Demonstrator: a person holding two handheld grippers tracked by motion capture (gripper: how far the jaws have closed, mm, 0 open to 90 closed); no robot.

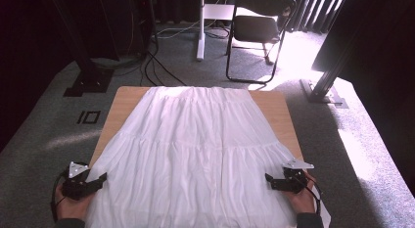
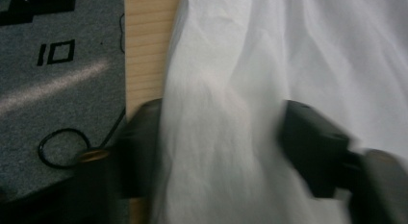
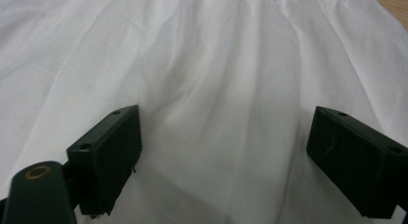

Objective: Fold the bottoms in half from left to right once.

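high view: white skirt (image 1: 195, 149) runs lengthwise away between both grippers; left gripper (image 1: 100, 180) half-closed around its hem edge; right gripper (image 1: 270, 181) wide above cloth.

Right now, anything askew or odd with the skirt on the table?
Nothing damaged or spilled. The white skirt lies spread flat on the wooden table, lightly wrinkled, and its wide hem hangs over the near edge. The left gripper and right gripper sit at its lower corners, jaws apart.
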